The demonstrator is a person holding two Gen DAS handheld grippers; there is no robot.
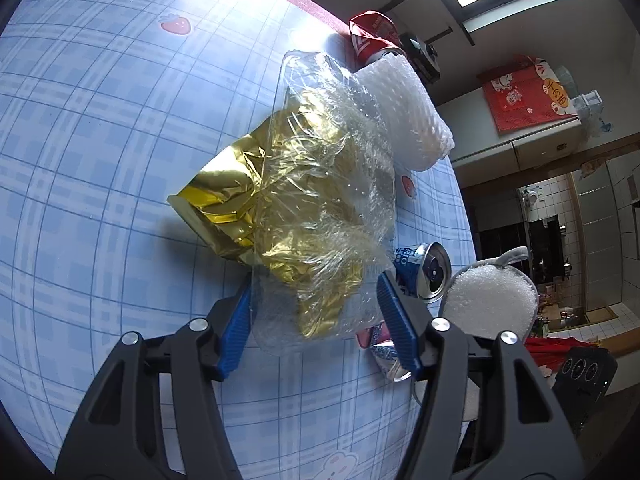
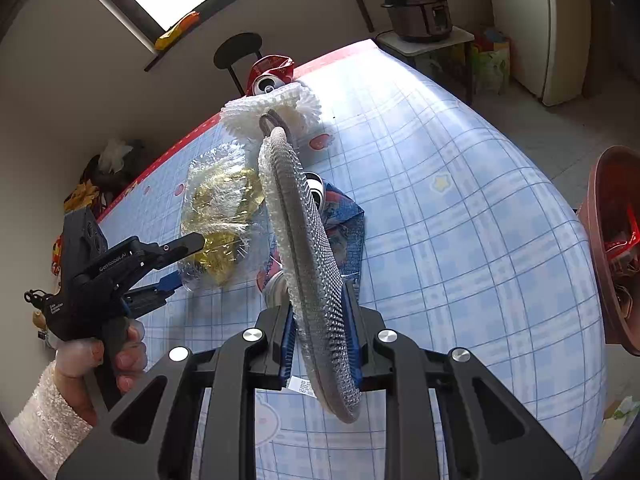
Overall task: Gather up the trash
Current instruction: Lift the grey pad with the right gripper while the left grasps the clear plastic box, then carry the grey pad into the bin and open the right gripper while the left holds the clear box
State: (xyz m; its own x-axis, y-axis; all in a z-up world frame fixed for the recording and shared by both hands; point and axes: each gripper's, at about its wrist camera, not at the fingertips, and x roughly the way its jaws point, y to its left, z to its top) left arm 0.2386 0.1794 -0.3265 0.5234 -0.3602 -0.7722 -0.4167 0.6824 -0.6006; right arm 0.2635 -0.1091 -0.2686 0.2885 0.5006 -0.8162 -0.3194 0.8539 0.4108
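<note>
So the left jaws (image 1: 314,284) are around the near end of the clear plastic bag (image 1: 320,152), with a pad touching each side. It's only flimsy film in there, so it looks like a light pinch to me. The bag runs ahead of the jaws on the desk (image 1: 100,140) and has a gold foil packet (image 1: 240,200) inside. My worry is that the film slips out or stretches on the lift, or the packet slides out the far end if that's open (can't tell). The blue can (image 1: 424,276) sits right outside the right-hand pad, mouth facing us, so a sideways nudge could roll it. Can't see if anything's in it. Further ahead are the white foam net (image 1: 408,112) and a red can (image 1: 372,40) near the desk edge, easy to shove off. The right jaws (image 2: 320,300) are clenched on a round bumpy mat (image 2: 304,240), held edge-on. The reddish-brown bin (image 2: 612,248) is well off to their right, with something red in it.
</note>
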